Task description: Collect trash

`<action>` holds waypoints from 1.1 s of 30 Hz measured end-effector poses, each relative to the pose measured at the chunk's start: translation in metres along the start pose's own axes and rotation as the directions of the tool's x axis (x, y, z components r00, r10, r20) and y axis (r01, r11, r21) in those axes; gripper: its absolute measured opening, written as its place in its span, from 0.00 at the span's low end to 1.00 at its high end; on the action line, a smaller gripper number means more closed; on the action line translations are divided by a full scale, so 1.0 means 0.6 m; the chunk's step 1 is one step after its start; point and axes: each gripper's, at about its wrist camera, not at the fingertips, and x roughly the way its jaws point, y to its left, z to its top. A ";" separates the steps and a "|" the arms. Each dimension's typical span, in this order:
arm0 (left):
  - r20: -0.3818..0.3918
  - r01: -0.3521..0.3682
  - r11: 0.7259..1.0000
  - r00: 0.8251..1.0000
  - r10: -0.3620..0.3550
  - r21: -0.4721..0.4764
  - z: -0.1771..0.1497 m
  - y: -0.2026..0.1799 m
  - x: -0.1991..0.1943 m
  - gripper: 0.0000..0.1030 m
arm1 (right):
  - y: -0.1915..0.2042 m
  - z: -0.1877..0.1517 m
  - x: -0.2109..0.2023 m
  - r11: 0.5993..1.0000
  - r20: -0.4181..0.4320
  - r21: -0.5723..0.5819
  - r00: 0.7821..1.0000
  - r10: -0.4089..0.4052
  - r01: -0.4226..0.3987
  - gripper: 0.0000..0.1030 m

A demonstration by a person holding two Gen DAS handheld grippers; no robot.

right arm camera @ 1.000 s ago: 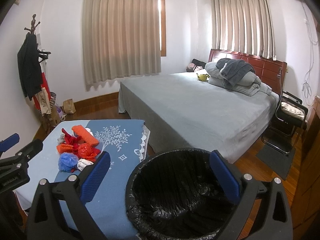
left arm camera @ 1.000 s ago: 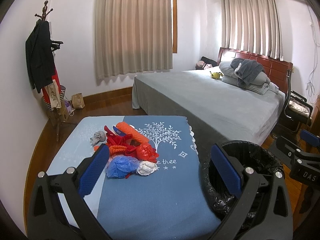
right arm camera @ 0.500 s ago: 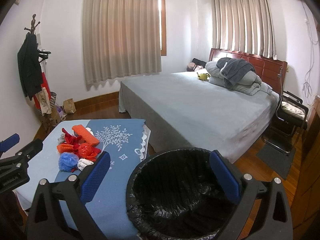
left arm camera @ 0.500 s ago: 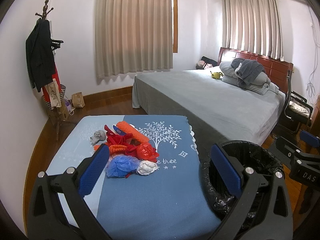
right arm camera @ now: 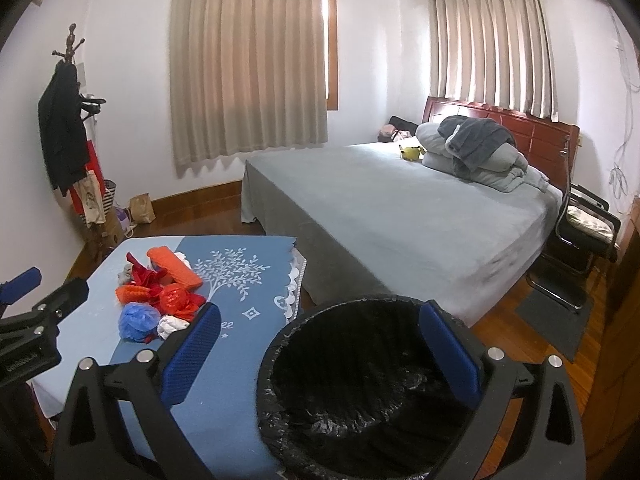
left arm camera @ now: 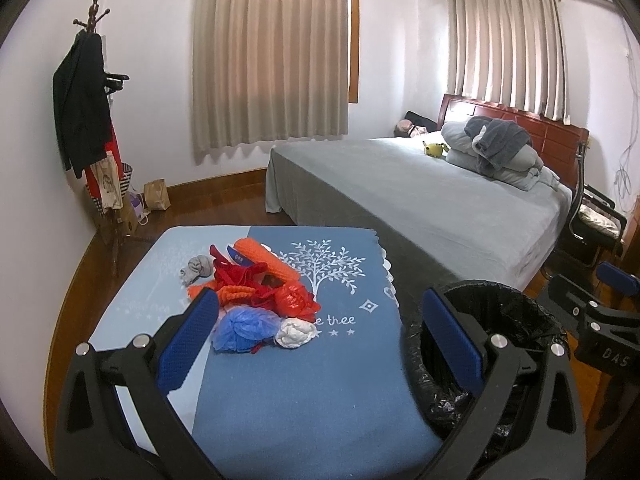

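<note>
Both claws spread and empty; the left gripper (left arm camera: 316,332) best pinches the white wad (left arm camera: 296,331) at the pile's edge, then carries it to the bin (right arm camera: 360,380)

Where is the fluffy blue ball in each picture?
Left wrist view: the fluffy blue ball lies at the near edge of the trash pile, centre-left, just right of the left hand-held gripper's left finger.
Right wrist view: the same ball sits far left, at the near end of the pile.
Shared landmark: the white crumpled wad right beside it, and the white tree print on the blue cloth.
</note>
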 end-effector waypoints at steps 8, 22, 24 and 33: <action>-0.015 -0.057 0.998 0.998 0.057 -0.038 -0.011 0.055 0.038 0.95 | 0.035 -0.003 0.053 0.998 -0.014 -0.019 0.998 0.054 -0.054 0.94; -0.105 -0.213 0.976 0.973 0.207 -0.054 -0.078 0.223 0.170 0.95 | 0.200 -0.055 0.251 0.977 -0.119 -0.064 0.974 0.195 -0.203 0.85; -0.123 -0.222 0.973 0.969 0.213 -0.061 -0.088 0.238 0.187 0.95 | 0.226 -0.071 0.280 0.971 -0.153 -0.077 0.965 0.212 -0.225 0.82; -0.152 -0.246 0.967 0.960 0.235 -0.059 -0.113 0.277 0.231 0.95 | 0.318 -0.112 0.355 0.940 -0.259 -0.142 0.928 0.268 -0.311 0.77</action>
